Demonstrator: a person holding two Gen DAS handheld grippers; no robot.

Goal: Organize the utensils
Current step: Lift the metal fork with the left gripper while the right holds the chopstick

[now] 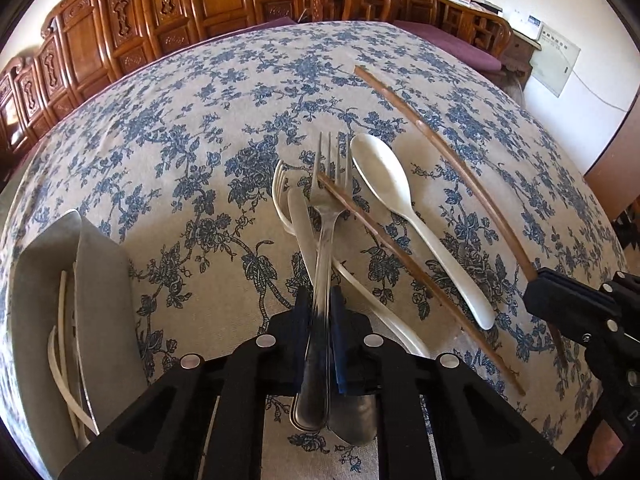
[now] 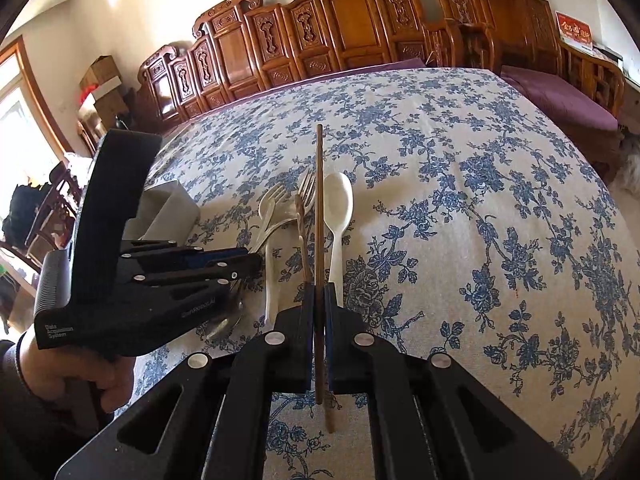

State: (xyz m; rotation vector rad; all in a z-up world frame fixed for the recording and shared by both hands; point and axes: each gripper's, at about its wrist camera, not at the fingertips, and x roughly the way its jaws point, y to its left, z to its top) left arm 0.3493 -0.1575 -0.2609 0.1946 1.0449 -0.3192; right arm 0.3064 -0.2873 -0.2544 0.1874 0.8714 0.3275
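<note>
Left wrist view: the left gripper (image 1: pixel 320 312) is clamping its blue pads on the handle of a metal fork (image 1: pixel 326 216), shiny steel, tines pointing away from the camera toward the far table edge, long axis running almost straight up the picture. It is lying over a metal knife (image 1: pixel 301 220) and a white plastic fork (image 1: pixel 280 188), whose tines are also pointing away. A brown chopstick (image 1: pixel 400 256) is crossing the pile diagonally, its far tip lying over the steel tines. Just right of it a white plastic spoon (image 1: pixel 384 176) is lying bowl-up, handle trailing toward the near right. A second chopstick (image 1: pixel 460 160) is slanting from far centre to near right, where the right gripper (image 1: pixel 538 286) is pinching its near end. A grey holder (image 1: pixel 96 280) at the left is holding thin white utensils.

Right wrist view: the right gripper (image 2: pixel 319 304) is sitting shut on that second chopstick (image 2: pixel 319 200), thin, dark brown, pointing straight away. The left gripper (image 2: pixel 244 262), in a hand (image 2: pixel 72 368), is reaching in from the left.

A blue-floral tablecloth (image 2: pixel 480 200) is covering the table; carved wooden chairs (image 2: pixel 340 20) are lining the wall behind.
</note>
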